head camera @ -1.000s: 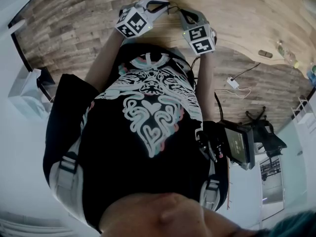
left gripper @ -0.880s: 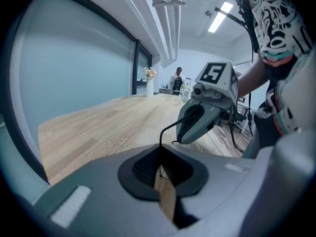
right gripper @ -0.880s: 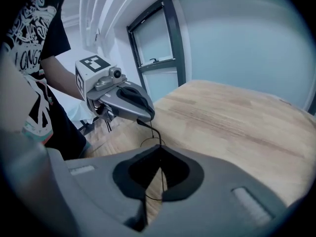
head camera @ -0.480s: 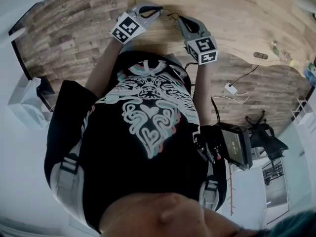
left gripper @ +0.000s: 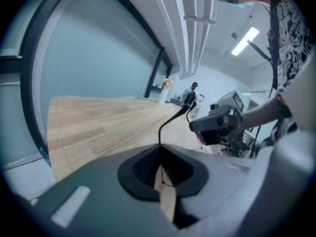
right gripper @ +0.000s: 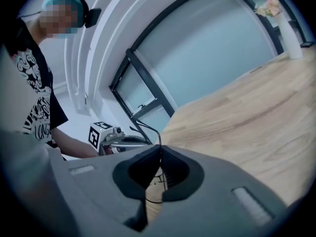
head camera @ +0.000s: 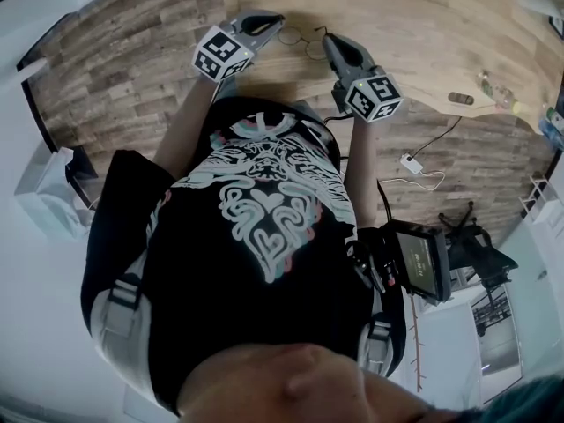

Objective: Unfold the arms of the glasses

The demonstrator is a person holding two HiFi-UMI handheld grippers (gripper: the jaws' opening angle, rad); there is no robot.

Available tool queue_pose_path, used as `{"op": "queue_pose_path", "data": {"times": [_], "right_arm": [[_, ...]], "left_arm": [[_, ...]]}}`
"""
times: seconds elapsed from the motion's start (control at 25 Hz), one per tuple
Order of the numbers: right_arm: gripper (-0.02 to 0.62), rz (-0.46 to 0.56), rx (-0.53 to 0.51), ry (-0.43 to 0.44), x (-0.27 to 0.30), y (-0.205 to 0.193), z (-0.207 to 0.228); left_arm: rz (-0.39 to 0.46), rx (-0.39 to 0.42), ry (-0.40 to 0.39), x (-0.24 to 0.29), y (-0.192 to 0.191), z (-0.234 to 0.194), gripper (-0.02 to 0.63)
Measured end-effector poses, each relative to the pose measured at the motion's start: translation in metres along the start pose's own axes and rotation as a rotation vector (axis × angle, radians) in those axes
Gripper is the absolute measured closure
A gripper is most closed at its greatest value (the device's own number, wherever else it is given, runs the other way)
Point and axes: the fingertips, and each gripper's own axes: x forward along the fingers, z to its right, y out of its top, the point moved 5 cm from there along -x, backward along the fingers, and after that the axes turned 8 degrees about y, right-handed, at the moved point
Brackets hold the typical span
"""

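Thin black wire-framed glasses [head camera: 304, 40] with round lenses are held over the wooden table [head camera: 423, 25], between my two grippers. My left gripper [head camera: 275, 18] is shut on one thin temple arm [left gripper: 172, 118], which rises from its jaws in the left gripper view [left gripper: 160, 151]. On the other side, the right gripper [head camera: 327, 40] is shut on the other arm [right gripper: 147, 126], and a bit of the wire frame shows through the gap below its jaws [right gripper: 160, 151]. Each gripper shows in the other's view, the right gripper [left gripper: 217, 122] and the left gripper [right gripper: 116, 138].
Small items [head camera: 460, 98] and a bottle [head camera: 493, 86] lie near the table's right edge. On the wood floor are a white adapter with a cable [head camera: 411, 160] and an office chair [head camera: 467, 223]. A vase of flowers [right gripper: 286, 23] stands on the far table end.
Both grippers have drawn apart and moved a little further over the table. The glasses between them now show spread out, with both round lenses in sight.
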Motion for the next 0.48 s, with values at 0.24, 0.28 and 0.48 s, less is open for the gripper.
{"op": "queue_pose_path", "data": {"times": [0.24,0.28,0.48], "right_arm": [[0.594,0.167,0.139,0.016,-0.013,0.004,0.01],[0.594,0.187,0.154,0.012,-0.016,0.004,0.012],[0.594,0.26,0.222,0.032,-0.022,0.011,0.015]], "left_arm": [[0.017,-0.084,0.004,-0.005,0.002,-0.007,0.614],[0.02,-0.102,0.001,-0.006,0.003,-0.007,0.612],[0.035,-0.173,-0.019,-0.005,0.014,-0.006,0.614]]}}
